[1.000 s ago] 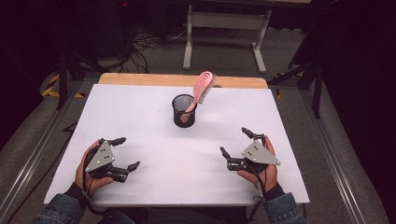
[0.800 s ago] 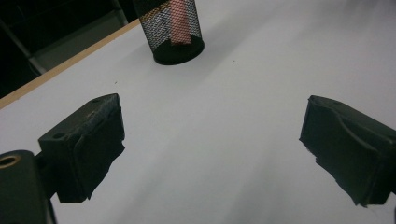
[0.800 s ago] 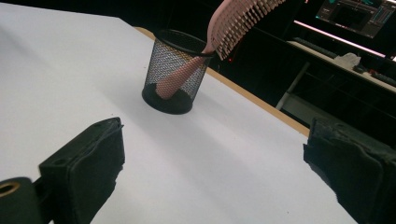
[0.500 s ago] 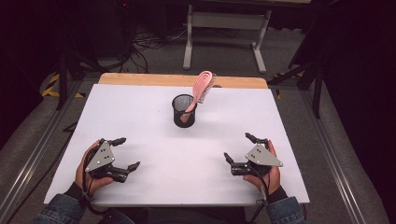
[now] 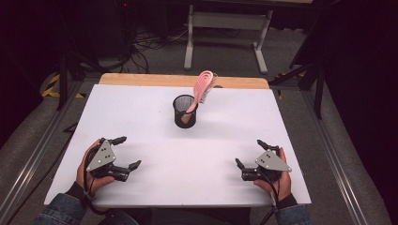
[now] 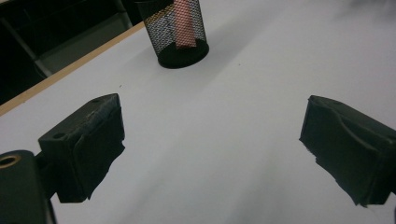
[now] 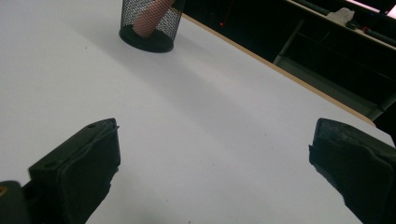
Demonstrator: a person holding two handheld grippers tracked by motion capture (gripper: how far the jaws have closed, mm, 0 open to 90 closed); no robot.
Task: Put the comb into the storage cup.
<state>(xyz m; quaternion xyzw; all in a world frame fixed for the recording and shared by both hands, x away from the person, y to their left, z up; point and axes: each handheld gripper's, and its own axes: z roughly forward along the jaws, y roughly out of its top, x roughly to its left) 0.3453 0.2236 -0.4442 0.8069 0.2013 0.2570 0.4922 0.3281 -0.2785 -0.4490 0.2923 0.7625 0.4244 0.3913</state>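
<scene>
There was one cup on the surface, one pink brush in it, and two hand-held grippers. The cup was round and black, made of wire mesh with tiny holes, and it had a solid black bottom. It stood up straight near the far edge of the surface, about halfway between the left and right edges. The brush was smooth pink plastic with a long handle. Its handle went down inside the cup, and its wide, rounded head leaned out over the rim toward the far right corner. The surface was flat, white and smooth, with a strip of light wood along its far edge.

The left hand-held gripper sat low near the near left corner, held in one hand, with its two black jaws wide apart and nothing between them. The right hand-held gripper sat low near the near right corner, held in the other hand. Its jaws had just been opening and were wide apart too, with nothing between them. Both pointed across the surface toward the cup, well apart from it. Each had a grey three-cornered plate on top.
</scene>
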